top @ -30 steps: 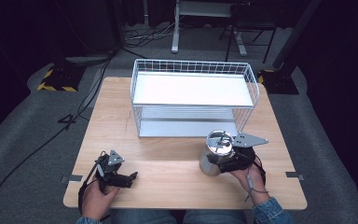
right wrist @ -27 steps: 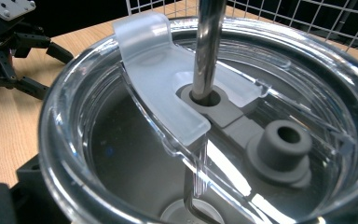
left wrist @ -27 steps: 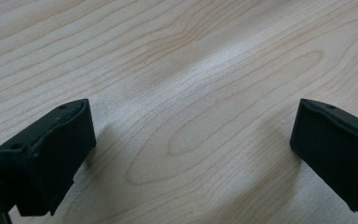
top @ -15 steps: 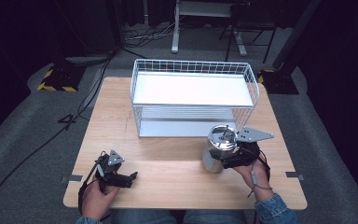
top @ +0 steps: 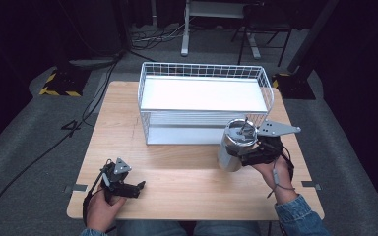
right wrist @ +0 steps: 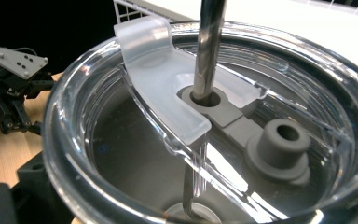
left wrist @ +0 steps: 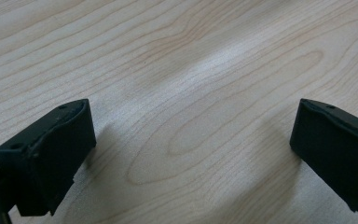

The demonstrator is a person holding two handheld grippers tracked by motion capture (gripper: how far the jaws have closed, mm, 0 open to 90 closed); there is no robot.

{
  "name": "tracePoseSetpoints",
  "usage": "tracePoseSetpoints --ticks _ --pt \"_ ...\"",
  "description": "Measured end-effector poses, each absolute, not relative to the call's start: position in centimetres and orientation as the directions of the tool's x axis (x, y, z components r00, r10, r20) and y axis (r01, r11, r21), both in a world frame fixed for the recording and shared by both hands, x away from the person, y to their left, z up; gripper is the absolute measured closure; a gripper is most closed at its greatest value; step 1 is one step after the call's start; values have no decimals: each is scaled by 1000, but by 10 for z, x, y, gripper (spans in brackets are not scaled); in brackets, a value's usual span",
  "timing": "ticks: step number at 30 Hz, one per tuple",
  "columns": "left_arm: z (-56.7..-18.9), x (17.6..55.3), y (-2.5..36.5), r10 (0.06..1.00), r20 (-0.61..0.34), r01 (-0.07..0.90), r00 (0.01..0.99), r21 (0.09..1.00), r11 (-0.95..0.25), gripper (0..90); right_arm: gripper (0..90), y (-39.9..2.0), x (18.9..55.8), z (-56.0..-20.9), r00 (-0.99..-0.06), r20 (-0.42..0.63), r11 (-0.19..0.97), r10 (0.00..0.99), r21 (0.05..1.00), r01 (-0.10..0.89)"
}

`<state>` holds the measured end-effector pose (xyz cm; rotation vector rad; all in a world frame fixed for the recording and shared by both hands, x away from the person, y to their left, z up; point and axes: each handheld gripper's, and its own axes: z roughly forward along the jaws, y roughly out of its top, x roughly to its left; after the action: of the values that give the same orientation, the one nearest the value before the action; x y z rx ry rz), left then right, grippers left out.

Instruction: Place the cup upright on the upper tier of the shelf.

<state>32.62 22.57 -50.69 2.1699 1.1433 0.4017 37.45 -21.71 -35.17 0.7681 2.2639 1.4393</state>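
Right tool [top: 248,152] pinches the silver steel tumbler w/ clear lid & metal straw [top: 235,142] lower right of centre, just in front of the white wire basket [top: 204,69], tilted so it may slip or clip the rim; left tool [top: 128,186] spread on the pale wood desk [top: 177,172].

A pale wooden table [top: 187,162] stood on grey carpet [top: 29,142]. A white wire basket [top: 204,101] sat on its far half, toward the right. The near half showed bare wood grain, with light glare across it.
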Motion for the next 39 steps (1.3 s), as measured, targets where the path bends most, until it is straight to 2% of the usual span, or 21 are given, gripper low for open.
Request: tracePoseSetpoints --ticks 20,39 --pt "-507 326 226 818 -28 621 574 666 -413 4 37 -215 382 -282 -786 -61 336 615 922 191" --pt "-507 326 226 819 -27 622 574 665 -414 5 37 -201 398 -236 -784 -42 305 619 933 190"
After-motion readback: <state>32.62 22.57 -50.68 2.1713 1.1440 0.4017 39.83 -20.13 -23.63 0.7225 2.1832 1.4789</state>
